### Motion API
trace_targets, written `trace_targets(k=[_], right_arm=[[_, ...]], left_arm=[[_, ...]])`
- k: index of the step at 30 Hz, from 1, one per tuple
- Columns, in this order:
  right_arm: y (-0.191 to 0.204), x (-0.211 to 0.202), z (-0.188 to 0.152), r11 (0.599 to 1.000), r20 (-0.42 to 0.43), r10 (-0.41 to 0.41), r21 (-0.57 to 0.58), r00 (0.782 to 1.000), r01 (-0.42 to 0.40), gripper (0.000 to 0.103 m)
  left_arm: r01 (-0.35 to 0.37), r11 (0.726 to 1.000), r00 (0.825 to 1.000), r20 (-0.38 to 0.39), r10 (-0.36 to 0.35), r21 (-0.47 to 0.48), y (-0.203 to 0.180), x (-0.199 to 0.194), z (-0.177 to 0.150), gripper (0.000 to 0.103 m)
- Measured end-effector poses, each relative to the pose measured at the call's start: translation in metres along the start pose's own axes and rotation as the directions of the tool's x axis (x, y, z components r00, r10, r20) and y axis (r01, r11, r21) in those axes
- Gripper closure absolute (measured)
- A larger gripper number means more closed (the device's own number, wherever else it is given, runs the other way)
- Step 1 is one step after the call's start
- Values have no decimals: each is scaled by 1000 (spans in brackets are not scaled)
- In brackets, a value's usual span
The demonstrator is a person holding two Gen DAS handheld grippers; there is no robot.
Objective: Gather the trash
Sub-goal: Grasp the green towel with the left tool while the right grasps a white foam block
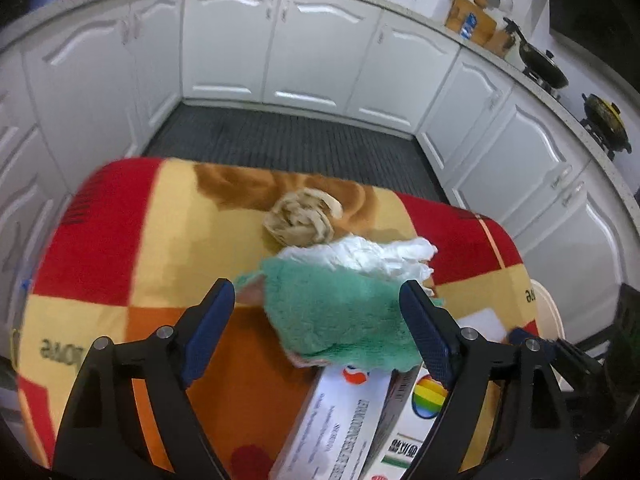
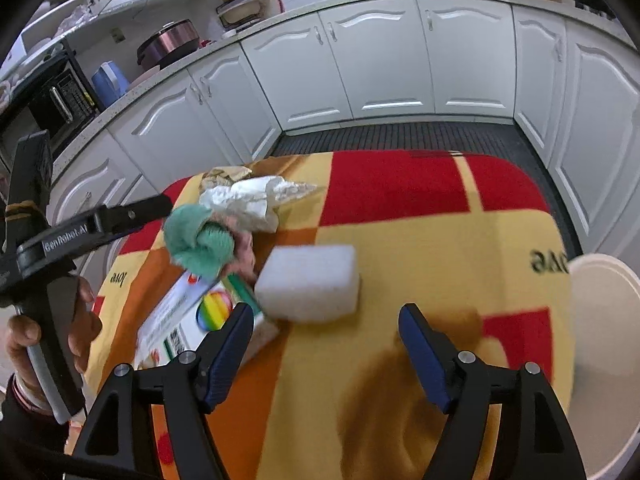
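On the table with a red, yellow and orange cloth (image 1: 120, 240) lie a crumpled brown paper ball (image 1: 300, 218), a crumpled white tissue (image 1: 360, 256), a green fluffy cloth (image 1: 340, 316), a printed cardboard box (image 1: 352, 420) and a white sponge block (image 2: 310, 282). My left gripper (image 1: 318, 300) is open, its fingers either side of the green cloth. My right gripper (image 2: 326, 324) is open and empty, just short of the white sponge. The tissue (image 2: 252, 198), green cloth (image 2: 198, 242) and box (image 2: 188, 324) also show in the right wrist view.
A white bucket (image 2: 604, 360) stands at the table's right edge. White kitchen cabinets (image 1: 320, 48) line the room beyond a dark floor mat (image 1: 288, 140). The left gripper's body and the hand holding it (image 2: 60, 280) show at the left of the right wrist view.
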State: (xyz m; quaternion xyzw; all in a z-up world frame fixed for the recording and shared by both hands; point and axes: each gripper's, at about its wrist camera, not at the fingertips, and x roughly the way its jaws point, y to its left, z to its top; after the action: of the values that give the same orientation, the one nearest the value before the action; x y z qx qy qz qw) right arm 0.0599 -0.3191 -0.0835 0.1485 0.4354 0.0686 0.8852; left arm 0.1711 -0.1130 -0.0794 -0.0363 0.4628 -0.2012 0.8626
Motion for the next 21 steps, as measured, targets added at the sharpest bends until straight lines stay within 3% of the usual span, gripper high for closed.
trace_targets(k=[6,7,9,10,12,21], right_arm=[[0,30,7,999,-48,30,15,998,-30,29],[0,32,7,998,-43,53,23,998,-52,29],[0,32,6,997,-27,70,28,997,-69,39],[0,31,6,996,-27,88,26,996,-87,56],[3,28,4,996,-20,87,12,996,-87,59],[9,-24,-15,996,59,89,-34,994,-87,63]], left_arm=[[16,999,1000,-12,-16,41,-5,12,-8,22],[40,998,999,-25,-39,42,-5,13,-9,36],[48,997,998,-39,-46,61,-9,11,-14,43],[43,996,999,-30,-41,74,-10,9,-16,47],[32,994,999,-17,-30,104,-14,1,-21,51],[50,995,994,87,-58,88,-12,-68,-28,53]])
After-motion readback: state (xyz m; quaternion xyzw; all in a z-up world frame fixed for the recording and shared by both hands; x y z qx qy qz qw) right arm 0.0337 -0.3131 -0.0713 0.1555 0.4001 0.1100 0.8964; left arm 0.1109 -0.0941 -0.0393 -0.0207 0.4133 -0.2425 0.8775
